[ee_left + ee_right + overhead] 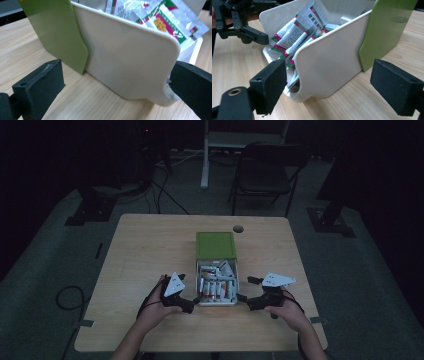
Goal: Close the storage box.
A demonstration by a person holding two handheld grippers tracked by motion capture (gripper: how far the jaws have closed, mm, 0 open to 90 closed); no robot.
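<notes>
resting near the front edge of the wooden table (150,250), a white drawer (217,302) full of sachets (216,287) stands pulled out toward the person from its green case (215,245), which sits at the table's middle. in the high view the left gripper (196,301) meets the drawer's front left corner and the right gripper (242,297) sits just off its front right corner, each held in a hand.

in the left gripper view the jaws are spread wide on either side of the drawer's white side wall (125,57); the right-hand jaw touches the wall's rounded front corner, the left-hand jaw stands apart beside the green case (57,35). sachets (172,22) poke above the wall.

in the right gripper view the jaws are spread too, flanking the drawer's side wall (329,67), pinching nothing. the left-hand jaw is just beside the front corner. sachets (297,35) lean inside, the green case (384,30) lies behind, and the left gripper (244,27) hovers at the far corner.
</notes>
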